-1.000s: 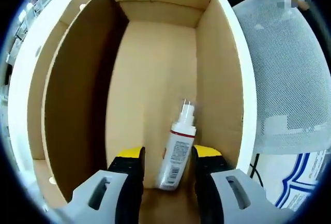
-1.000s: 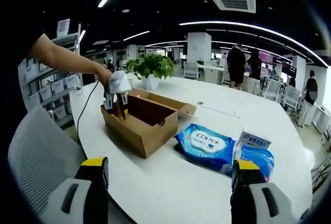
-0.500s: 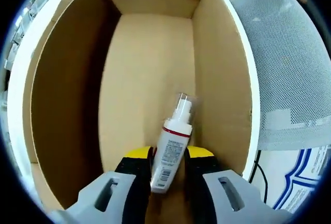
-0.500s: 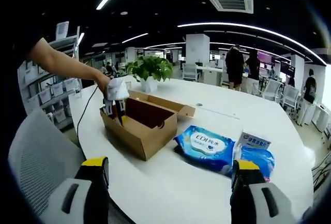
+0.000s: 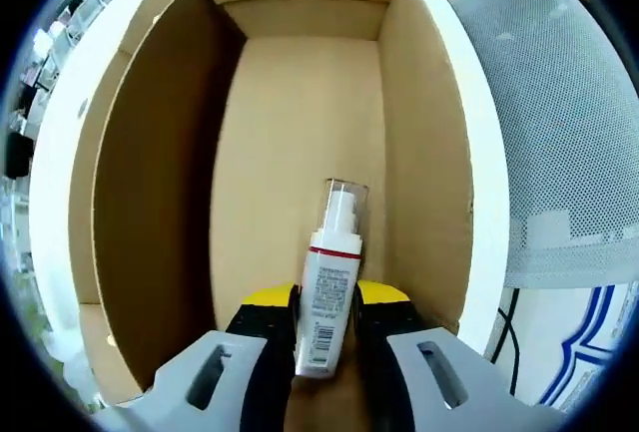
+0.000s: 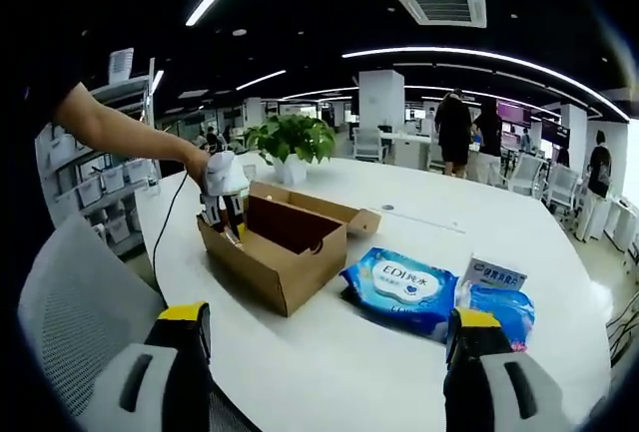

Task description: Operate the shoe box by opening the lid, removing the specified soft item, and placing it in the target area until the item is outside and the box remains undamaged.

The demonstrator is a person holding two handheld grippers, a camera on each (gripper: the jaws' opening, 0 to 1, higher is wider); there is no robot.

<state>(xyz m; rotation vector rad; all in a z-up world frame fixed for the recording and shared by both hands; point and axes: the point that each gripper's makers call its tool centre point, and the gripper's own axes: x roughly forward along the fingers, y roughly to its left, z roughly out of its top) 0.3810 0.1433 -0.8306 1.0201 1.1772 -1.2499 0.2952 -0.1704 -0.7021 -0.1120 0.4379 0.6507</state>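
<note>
Left gripper view: left gripper clamps spray bottle inside shoe box; lift straight, clear of walls (right gripper wide, idle).

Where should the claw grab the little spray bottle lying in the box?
Around its labelled body, coming from its bottom end along its length. The spray bottle lies flat on the shoe box floor, its narrow clear cap pointing away, so the left claw pinches its wider sides.

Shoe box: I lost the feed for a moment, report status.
Left gripper shut on spray bottle inside open shoe box. Right gripper open, held back over the table. Bottle not yet out. Wipes pack beside box, nothing blocking.
</note>
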